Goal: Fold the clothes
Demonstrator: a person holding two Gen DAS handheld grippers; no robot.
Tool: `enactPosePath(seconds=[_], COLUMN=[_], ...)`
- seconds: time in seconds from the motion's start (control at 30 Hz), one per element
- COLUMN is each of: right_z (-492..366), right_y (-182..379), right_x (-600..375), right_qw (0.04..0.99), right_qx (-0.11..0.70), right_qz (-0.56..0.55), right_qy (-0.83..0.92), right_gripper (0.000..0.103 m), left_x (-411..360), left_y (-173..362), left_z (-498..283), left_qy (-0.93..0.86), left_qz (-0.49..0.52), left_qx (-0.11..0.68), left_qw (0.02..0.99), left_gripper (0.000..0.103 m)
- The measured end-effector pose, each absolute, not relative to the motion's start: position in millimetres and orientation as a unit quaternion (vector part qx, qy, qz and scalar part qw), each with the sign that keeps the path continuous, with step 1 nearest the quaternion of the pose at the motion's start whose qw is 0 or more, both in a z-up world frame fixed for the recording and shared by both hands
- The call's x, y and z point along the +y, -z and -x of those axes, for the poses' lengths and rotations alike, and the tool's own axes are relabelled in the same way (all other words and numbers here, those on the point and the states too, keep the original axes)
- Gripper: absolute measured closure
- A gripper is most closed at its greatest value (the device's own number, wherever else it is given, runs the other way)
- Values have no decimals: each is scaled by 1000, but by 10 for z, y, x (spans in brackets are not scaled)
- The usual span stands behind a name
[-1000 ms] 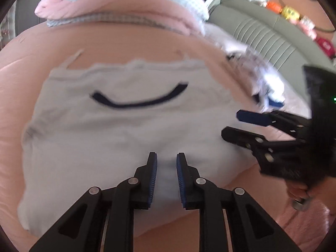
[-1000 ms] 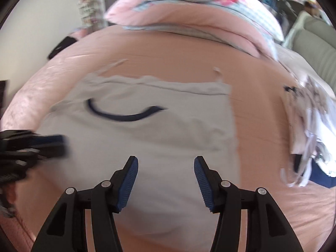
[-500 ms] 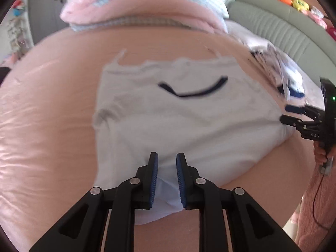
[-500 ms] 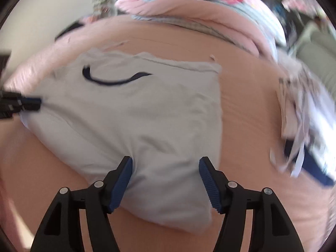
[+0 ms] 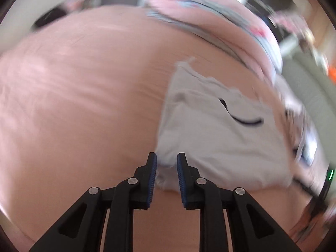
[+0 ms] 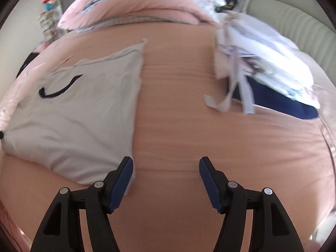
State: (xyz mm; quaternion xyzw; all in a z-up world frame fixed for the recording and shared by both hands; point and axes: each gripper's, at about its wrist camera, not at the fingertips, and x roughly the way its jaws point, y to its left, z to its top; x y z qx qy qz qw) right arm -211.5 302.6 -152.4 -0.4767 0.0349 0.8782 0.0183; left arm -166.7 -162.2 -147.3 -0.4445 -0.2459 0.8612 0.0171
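Grey garment on the pink bed, its near corner pinched by the left gripper while the right gripper is spread beside it.

The grey garment (image 5: 220, 138) lies flat on the pink bed sheet (image 5: 84, 105), a dark curved mark (image 5: 241, 119) on its upper face. The left gripper (image 5: 167, 176) has its jaws drawn close together with the garment's near left corner bunched between the blue pads, so the cloth spreads away ahead and to the right of them. In the right wrist view the same garment (image 6: 79, 113) sits left of the right gripper (image 6: 166, 178), whose jaws stand wide apart over bare sheet; only its left finger (image 6: 122, 180) overlaps the garment's near right corner. A heap of white and navy clothes (image 6: 262, 63) lies well apart to the right, and folded pink bedding (image 6: 147, 6) lies at the far end.
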Motion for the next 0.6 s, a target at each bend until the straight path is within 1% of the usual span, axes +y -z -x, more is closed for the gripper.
enactPosePath(seconds=[0.07,0.1,0.2,0.3,0.4,0.47,0.53,0.6], right_z=[2113,2139,2232,2238,2267,2318,2420,2521], right_y=[1512,1558,1724,1705,1722,1757,1799,1841], right_x=[3037,3056,3121,3062,2942,2879,2858,2837], right_qw=[-17,-17,-6,-8,-24,-29,-24,-20], right_qx=[103,137,235,264,287,304,327,350], right_qz=[476,481,497,499,515,517,505,493], right_qy=[-873,-866,-835,-825,-807,-800,-798,-796], right_gripper=[39,39,38,39,39,39,39,39], left_x=[-1696,-1691,-1631,-1578,-1503,-1527,-1539,-1502], left_y=[1626,1682,1763,1911,1945,1931,1951,1941], left_z=[1597,1589,1549,1509,1479,1519,1620,1727], left_qy=[-837,-826,-809,-775,-772,-770,-766,-773], left_qz=[443,447,452,460,460,443,428,422], left_qx=[-321,-342,-373,-428,-434,-453,-473,-466], left_qw=[32,37,41,63,63,73,83,84], left_gripper=[84,84,81,77,76,69,56,54])
